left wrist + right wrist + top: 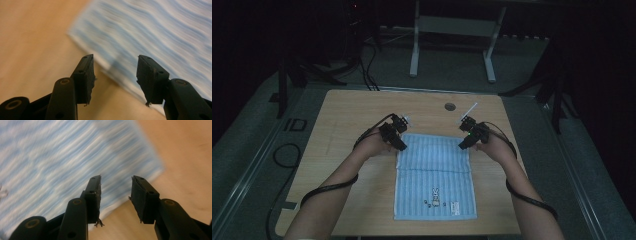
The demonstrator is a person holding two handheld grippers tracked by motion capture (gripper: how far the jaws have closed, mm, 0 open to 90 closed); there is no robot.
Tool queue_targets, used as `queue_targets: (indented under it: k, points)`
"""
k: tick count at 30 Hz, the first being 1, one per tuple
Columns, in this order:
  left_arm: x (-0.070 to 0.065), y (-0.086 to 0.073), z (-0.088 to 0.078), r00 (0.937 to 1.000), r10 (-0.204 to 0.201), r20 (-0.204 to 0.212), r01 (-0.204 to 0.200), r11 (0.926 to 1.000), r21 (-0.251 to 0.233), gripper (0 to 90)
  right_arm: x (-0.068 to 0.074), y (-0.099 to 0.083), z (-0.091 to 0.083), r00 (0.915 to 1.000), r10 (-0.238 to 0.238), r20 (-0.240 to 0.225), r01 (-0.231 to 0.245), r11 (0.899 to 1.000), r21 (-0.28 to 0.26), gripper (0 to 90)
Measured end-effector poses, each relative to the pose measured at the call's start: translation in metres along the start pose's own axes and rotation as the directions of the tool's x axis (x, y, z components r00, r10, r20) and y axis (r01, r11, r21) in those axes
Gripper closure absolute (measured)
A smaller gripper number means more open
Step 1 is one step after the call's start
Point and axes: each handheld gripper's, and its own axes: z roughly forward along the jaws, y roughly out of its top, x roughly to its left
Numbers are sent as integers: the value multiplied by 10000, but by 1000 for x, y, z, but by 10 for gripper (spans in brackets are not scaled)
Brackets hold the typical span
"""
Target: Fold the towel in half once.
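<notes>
Jaws stood apart on both tools, holding nothing. The left gripper (398,141) hung over the towel's (435,175) far left corner, the right gripper (465,141) over its far right corner; in each gripper view the blurred striped cloth edge lay between and beyond the black jaws. The blue towel lay on the wooden worktop (347,130), with a crease across its upper part. Judging by this, no corner was gripped yet; any folding or lifting apparently remained to be done.

High overhead view; gripper views close over towel (435,172) edges.
</notes>
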Motion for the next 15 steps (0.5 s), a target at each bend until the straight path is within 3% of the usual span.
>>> queue_targets:
  k: [1, 2, 6, 8, 11, 15]
  points:
    - [6, 3, 0, 9998, -135, -123, 135, 9999, -13, 468, 0, 0, 0, 10000, 0, 0, 0, 10000, 0, 577]
    - [16, 8, 2, 9992, -388, -47, 388, 9992, -83, 454, -9, 8, -2, 9996, 233, 145, -232, 9997, -73, 565]
    - [30, 18, 9, 9964, -853, -2, 853, 9962, -195, 455, -19, 17, 4, 9995, 278, 170, -282, 9994, 201, 539]
    - [35, 23, 15, 9950, -993, 56, 993, 9950, -139, 454, -26, 22, 15, 9985, 555, 14, -555, 9966, 611, 533]
    - [41, 28, 25, 9920, -1242, 224, 1246, 9920, -186, 452, -39, 26, 28, 9938, 1098, -147, -1086, 9917, 685, 524]
    - [48, 29, 36, 9871, -1574, 295, 1580, 9873, -176, 444, -52, 30, 44, 9841, 1771, 154, -1777, 9812, 749, 520]
